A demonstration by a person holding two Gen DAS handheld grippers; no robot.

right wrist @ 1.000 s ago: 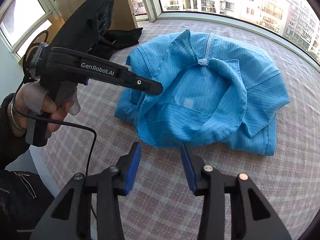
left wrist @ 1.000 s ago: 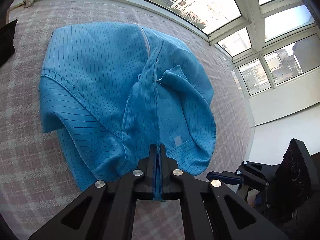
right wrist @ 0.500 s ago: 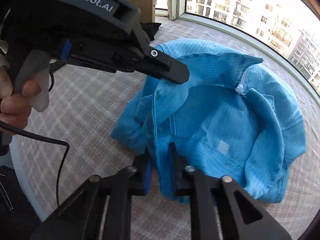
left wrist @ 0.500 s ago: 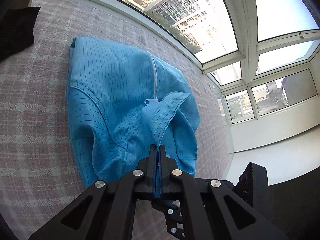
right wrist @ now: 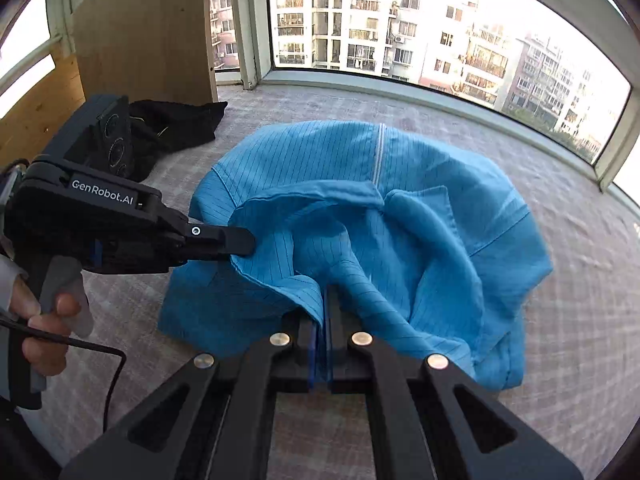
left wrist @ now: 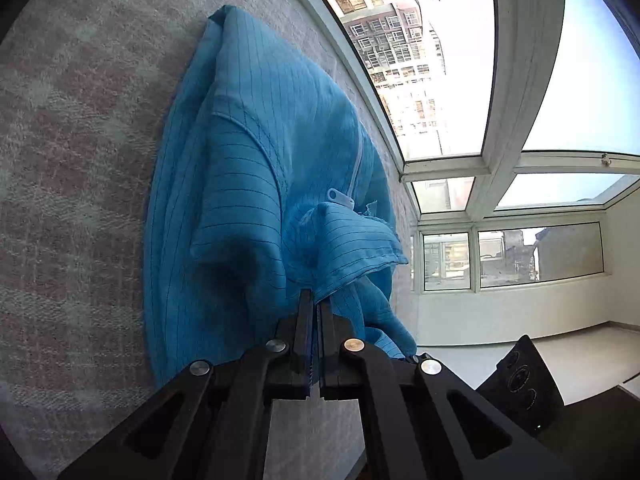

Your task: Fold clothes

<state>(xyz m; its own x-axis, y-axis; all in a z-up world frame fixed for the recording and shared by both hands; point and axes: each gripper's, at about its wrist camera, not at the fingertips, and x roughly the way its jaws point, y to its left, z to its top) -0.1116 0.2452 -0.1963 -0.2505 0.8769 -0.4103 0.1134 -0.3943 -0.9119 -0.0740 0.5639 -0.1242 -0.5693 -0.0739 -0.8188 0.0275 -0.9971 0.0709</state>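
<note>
Blue pinstriped zip jacket [right wrist: 400, 216] is lying crumpled on the checked woven bedcover [right wrist: 560, 340]. Left gripper [right wrist: 244, 242] and right gripper [right wrist: 322, 308] are both clamping shut on its hem edge. Thin, floppy, probably slippery fabric, so I'd be grabbing at seams or collar corners.

Blue garment [right wrist: 420, 240] thin matt cloth; tabletop [right wrist: 560, 340] rough woven.

A black garment [right wrist: 176, 124] is seen crumpled on the checked pinkish-grey cloth surface [right wrist: 560, 340], far ahead and left of the gripper. A wooden panel [right wrist: 144, 28] is stood behind it. Apartment blocks [right wrist: 400, 36] are framed by windows beyond.
</note>
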